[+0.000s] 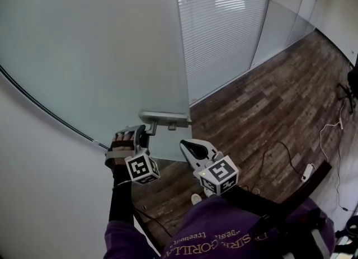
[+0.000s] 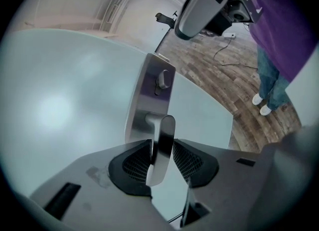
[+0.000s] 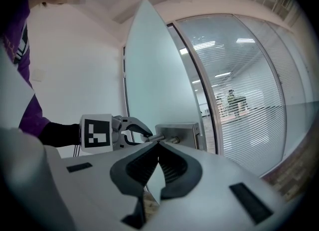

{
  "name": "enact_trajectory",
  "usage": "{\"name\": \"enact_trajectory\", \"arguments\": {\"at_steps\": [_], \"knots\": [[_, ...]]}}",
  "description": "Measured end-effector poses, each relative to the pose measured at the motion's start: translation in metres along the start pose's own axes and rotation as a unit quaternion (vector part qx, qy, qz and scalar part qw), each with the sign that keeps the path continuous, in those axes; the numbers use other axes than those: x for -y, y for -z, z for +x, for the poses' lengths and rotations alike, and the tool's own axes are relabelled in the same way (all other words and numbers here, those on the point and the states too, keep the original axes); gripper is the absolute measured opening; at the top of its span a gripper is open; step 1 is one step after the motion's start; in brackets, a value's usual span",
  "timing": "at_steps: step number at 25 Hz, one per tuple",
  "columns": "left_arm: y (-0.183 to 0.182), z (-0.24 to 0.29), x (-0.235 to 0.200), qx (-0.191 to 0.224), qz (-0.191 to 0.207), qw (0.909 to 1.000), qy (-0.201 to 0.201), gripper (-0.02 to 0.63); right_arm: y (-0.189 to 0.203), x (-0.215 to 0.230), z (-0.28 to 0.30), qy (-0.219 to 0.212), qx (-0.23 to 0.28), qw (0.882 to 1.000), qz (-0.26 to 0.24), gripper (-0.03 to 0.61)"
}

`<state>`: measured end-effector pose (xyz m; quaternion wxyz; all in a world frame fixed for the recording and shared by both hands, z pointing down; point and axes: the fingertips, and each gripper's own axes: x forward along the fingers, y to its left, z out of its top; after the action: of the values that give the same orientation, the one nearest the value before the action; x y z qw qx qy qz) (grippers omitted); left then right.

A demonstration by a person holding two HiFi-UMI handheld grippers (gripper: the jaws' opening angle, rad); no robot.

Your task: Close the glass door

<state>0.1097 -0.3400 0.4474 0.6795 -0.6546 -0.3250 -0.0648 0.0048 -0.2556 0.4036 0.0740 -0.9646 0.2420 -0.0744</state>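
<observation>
Currently the door (image 1: 112,56) is seen open in the head view. Its free edge runs down mid-frame, with wood floor (image 1: 268,107) exposed at 3 o'clock of it. The handle (image 1: 152,129) sits at the door's lower corner, about 6 o'clock in frame, and the left gripper (image 1: 142,135) is placed on it.

The grip is confirmed only in the left gripper view, where the lever is pinched between both pads. The lock plate (image 2: 144,100) is seen at 12 o'clock of the lever. A thumb-turn (image 2: 163,79) on the plate is shown in no other view.

The right gripper (image 1: 187,147) is held at 4 o'clock of the left one, clear of door and handle. Its jaws are shown tip to tip in the right gripper view, with nothing between them. Only that view shows the door edge-on, swung out from the glazed partition. Blinds (image 3: 249,90) are seen at 3 o'clock and a white wall (image 3: 75,75) at 9 o'clock. The left gripper is also seen there from the side, hooked on the handle.
</observation>
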Motion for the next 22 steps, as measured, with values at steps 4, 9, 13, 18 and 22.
{"name": "enact_trajectory", "arguments": {"at_steps": [4, 9, 13, 18, 22], "knots": [[0.002, 0.019, 0.009, -0.016, 0.066, 0.9975, 0.021, 0.13, 0.001, 0.001, 0.0, 0.002, -0.002, 1.0, -0.001, -0.003], [-0.009, 0.021, -0.001, -0.011, 0.044, 0.9989, -0.006, 0.051, 0.0, 0.006, -0.006, 0.006, -0.003, 1.0, 0.0, -0.003], [-0.009, 0.027, 0.003, -0.01, 0.05, 0.9987, -0.006, 0.048, 0.007, 0.01, -0.007, 0.014, -0.005, 1.0, 0.003, -0.003], [0.005, 0.038, 0.002, -0.013, 0.049, 0.9987, -0.001, 0.048, 0.013, 0.008, 0.005, 0.021, -0.012, 1.0, 0.009, -0.003], [0.002, 0.039, -0.004, -0.009, 0.052, 0.9986, 0.012, 0.044, 0.015, 0.006, 0.002, 0.034, -0.014, 0.999, 0.016, -0.003]]}}
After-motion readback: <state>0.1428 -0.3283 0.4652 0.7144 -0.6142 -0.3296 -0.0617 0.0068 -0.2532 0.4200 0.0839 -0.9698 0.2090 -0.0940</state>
